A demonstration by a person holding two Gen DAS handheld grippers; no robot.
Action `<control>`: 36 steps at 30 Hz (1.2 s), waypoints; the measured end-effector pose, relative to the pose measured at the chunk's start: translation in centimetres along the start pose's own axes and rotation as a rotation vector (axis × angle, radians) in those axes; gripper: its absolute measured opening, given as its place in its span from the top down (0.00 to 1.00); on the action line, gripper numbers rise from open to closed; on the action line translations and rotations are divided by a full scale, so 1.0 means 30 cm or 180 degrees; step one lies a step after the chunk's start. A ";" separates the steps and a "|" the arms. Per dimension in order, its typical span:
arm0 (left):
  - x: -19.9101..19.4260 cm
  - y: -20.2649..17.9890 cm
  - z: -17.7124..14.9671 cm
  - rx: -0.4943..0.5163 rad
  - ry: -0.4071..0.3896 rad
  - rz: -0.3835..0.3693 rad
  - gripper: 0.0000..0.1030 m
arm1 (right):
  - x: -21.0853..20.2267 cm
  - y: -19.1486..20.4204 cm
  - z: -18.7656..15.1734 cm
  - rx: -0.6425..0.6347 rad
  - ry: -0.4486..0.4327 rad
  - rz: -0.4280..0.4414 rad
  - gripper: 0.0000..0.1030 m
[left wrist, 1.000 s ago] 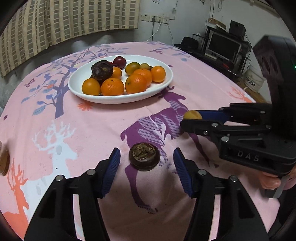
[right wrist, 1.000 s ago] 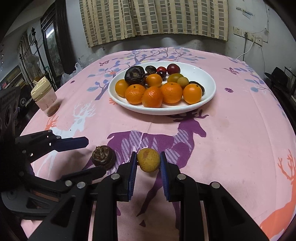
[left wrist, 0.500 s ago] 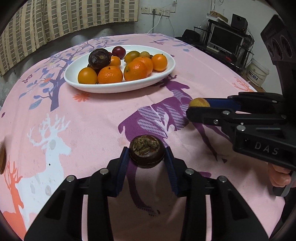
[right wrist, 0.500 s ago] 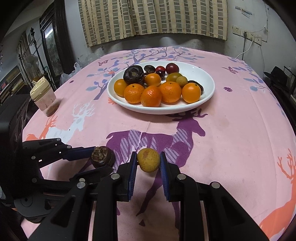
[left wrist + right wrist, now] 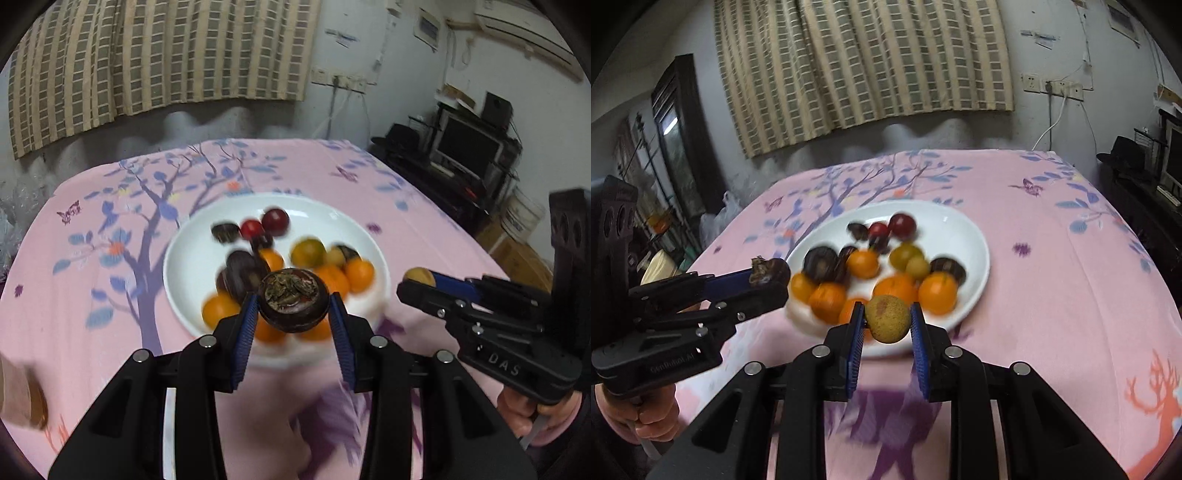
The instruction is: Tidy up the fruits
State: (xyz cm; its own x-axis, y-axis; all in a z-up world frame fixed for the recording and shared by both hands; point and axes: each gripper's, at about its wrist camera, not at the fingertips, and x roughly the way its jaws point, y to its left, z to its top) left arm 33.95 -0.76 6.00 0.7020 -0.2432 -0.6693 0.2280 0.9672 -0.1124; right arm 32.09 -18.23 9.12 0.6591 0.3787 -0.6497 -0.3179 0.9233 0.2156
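1. Fruits: dark fruit gripped by left tool, yellow fruit gripped by right tool.
2. Both were on surface a second ago, now lifted, near edge of plate.
3. Judged: next step is releasing them onto plate.

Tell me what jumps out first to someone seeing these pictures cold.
Two fruits held in the air: the left gripper clamps a dark brown fruit, and the right gripper pinches a small yellow-green fruit. Both are in front of a white plate at the middle of the pink printed tablecloth, heaped with oranges and darker fruit.
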 end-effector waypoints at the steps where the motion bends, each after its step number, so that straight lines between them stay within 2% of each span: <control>1: 0.029 0.011 0.032 -0.0018 -0.0009 0.0045 0.62 | 0.033 -0.013 0.033 0.0041 -0.0004 -0.0008 0.76; 6: 0.183 0.084 0.136 -0.0117 0.0096 0.0165 0.63 | 0.201 -0.055 0.140 0.0110 0.0086 -0.0080 0.76; 11: 0.289 0.132 0.150 -0.0178 0.0223 0.0304 0.62 | 0.299 -0.086 0.165 0.0167 0.0144 -0.0110 0.73; 12: 0.291 0.137 0.144 -0.0201 0.0251 0.0345 0.59 | 0.303 -0.093 0.161 0.0193 0.0149 -0.0114 0.61; 13: 0.285 0.138 0.139 -0.0203 0.0248 0.0410 0.44 | 0.301 -0.094 0.156 0.0202 0.0151 -0.0124 0.52; 14: 0.270 0.134 0.132 -0.0183 0.0205 0.0497 0.34 | 0.291 -0.091 0.149 0.0200 0.0144 -0.0139 0.43; 15: 0.238 0.125 0.120 -0.0146 0.0114 0.0627 0.18 | 0.274 -0.087 0.142 0.0185 0.0128 -0.0146 0.35; 16: 0.204 0.114 0.108 -0.0110 0.0035 0.0720 0.12 | 0.251 -0.081 0.132 0.0167 0.0105 -0.0154 0.23; 20: 0.061 0.074 0.047 -0.0014 -0.0063 0.0708 0.07 | 0.130 -0.045 0.076 0.0028 0.0062 -0.0196 0.07; 23: -0.060 0.039 -0.041 0.0018 -0.0157 0.0732 0.05 | 0.022 -0.005 0.003 -0.0089 0.0023 -0.0183 0.04; 28: -0.203 -0.013 -0.226 0.0065 -0.0116 0.0658 0.05 | -0.105 0.060 -0.156 -0.0340 -0.0053 -0.0168 0.04; 31: -0.252 -0.013 -0.335 -0.0023 -0.0109 0.0570 0.05 | -0.124 0.088 -0.242 -0.0404 0.0103 -0.0288 0.04; 33: -0.259 -0.014 -0.364 -0.0044 -0.0011 0.0620 0.05 | -0.141 0.108 -0.271 -0.0488 0.0097 -0.0333 0.04; 36: -0.281 -0.007 -0.382 -0.0067 -0.0103 0.0624 0.05 | -0.165 0.131 -0.287 -0.0607 -0.0011 -0.0459 0.04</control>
State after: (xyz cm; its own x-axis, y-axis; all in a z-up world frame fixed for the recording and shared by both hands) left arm 20.23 1.93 3.24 0.7529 -0.0520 -0.6561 0.0709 0.9975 0.0023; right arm 21.71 -17.04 6.90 0.7093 0.2443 -0.6612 -0.3431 0.9390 -0.0211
